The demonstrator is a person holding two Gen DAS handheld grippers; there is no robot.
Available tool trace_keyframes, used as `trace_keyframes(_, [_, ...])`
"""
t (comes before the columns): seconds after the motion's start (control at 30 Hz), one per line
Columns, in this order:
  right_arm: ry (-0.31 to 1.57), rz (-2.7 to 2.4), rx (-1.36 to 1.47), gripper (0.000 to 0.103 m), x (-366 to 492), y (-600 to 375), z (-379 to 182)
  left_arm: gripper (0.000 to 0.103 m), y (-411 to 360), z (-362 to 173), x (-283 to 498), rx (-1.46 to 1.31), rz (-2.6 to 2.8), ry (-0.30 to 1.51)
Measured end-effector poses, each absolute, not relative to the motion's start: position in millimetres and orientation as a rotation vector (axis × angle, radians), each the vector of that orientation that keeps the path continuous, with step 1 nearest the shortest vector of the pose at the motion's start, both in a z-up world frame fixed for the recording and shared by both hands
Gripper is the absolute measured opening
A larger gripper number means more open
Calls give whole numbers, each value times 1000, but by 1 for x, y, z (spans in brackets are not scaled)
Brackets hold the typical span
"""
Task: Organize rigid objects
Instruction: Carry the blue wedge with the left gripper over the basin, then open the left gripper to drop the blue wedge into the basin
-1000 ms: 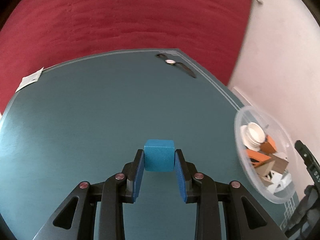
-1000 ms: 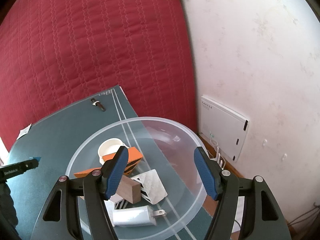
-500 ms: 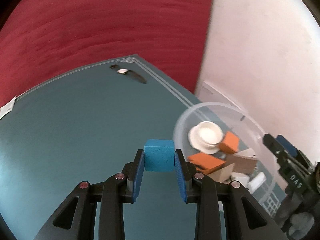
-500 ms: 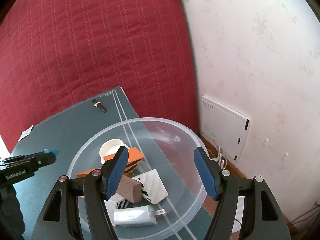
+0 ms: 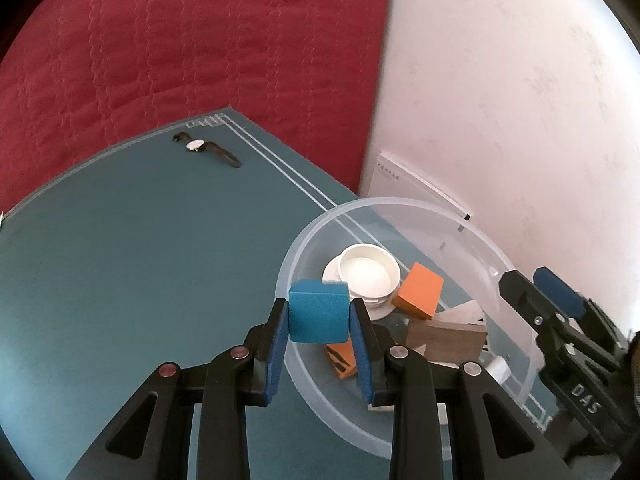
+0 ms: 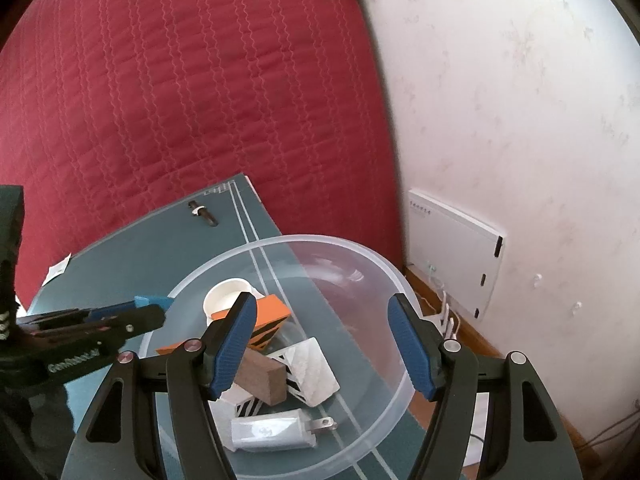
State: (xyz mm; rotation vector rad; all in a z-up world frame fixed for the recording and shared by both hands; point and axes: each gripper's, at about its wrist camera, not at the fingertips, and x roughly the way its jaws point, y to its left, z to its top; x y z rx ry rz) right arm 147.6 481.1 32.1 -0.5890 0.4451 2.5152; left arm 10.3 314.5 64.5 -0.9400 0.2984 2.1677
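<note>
My left gripper (image 5: 319, 316) is shut on a blue block (image 5: 318, 311) and holds it over the left rim of a clear plastic bowl (image 5: 496, 256). The bowl holds a white cup (image 5: 368, 274), an orange block (image 5: 419, 290), a brown wooden block (image 5: 446, 338) and other pieces. In the right wrist view my right gripper (image 6: 322, 344) is open and empty above the bowl (image 6: 384, 268), with a white charger (image 6: 276, 432) and the brown block (image 6: 262, 376) below it. The left gripper (image 6: 148, 304) shows at the left there.
The bowl stands near the right edge of a teal table (image 5: 120, 260). A wristwatch (image 5: 206, 149) lies at the table's far corner. A red quilted bed (image 5: 200, 40) lies behind, a white wall (image 5: 520, 100) and a white router box (image 6: 456, 248) to the right.
My left gripper has carried the blue block to the right, from over the bare table to over the bowl's rim. My right gripper has stayed open above the bowl.
</note>
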Motion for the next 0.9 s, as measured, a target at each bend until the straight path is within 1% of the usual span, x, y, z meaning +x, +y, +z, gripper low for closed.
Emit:
trace_keyframes(0.03, [447,2515,-589,69,148,481,32,42,316,62,10,-942,2170,304])
trace_keyframes(0.07, [448,2515,-589,69,148,480,32,46,315,60,10,-946,2168,302])
trace_keyframes(0.3, [447,2516,-587,69,147,477,32,47,309,59,11,-952,2179,297])
trace_keyframes(0.5, [441,2513,-588,69,149,473,32,70,298,60,13,-953,2218,297])
trace_keyframes(0.57, [439,2511,-589,69,149,472,32,82,295,60,14,-950,2237,299])
trace_keyframes(0.67, [437,2509,-589,69,149,471,33,91,290,61,15,-943,2266,297])
trace_keyframes(0.73, [437,2509,-589,71,150,471,34,96,287,62,15,-935,2289,303])
trace_keyframes(0.77, [439,2507,-588,74,150,471,34,98,285,63,17,-927,2303,309])
trace_keyframes(0.83, [442,2507,-583,77,151,471,34,101,282,64,20,-919,2317,317])
trace_keyframes(0.9, [440,2506,-578,78,152,471,35,102,280,66,24,-905,2334,330])
